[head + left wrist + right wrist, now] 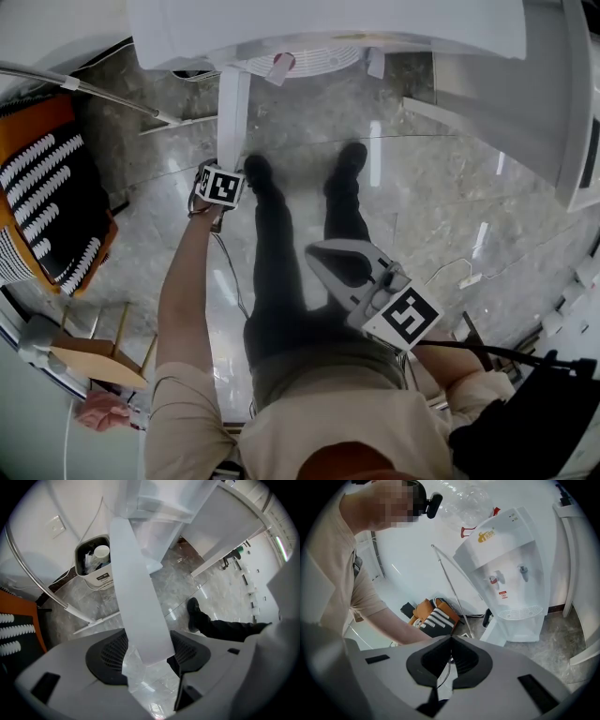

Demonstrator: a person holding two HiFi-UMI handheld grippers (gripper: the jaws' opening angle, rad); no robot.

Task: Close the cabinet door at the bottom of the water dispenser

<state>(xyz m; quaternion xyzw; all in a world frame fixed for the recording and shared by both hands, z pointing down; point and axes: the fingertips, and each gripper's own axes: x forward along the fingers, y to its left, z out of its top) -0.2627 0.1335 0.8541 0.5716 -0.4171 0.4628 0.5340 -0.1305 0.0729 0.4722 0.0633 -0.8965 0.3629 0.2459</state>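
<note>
The white water dispenser [328,33] stands at the top of the head view and shows whole in the right gripper view [506,573]. Its bottom cabinet door [232,112] swings out toward me over the marble floor. My left gripper [217,187] is at the door's free end. In the left gripper view the door [136,597] runs edge-on between the two pads, which press against its sides, so the left gripper [149,651] is shut on it. My right gripper [323,253] hangs back over my legs, and in its own view the right gripper [450,641] is shut on nothing.
A waste bin [93,564] holding a cup stands left of the dispenser. A thin metal rod [94,94] slants across the left. An orange and black striped bag [47,197] lies at left, a cardboard box [94,356] below it. White panels [497,103] stand at right.
</note>
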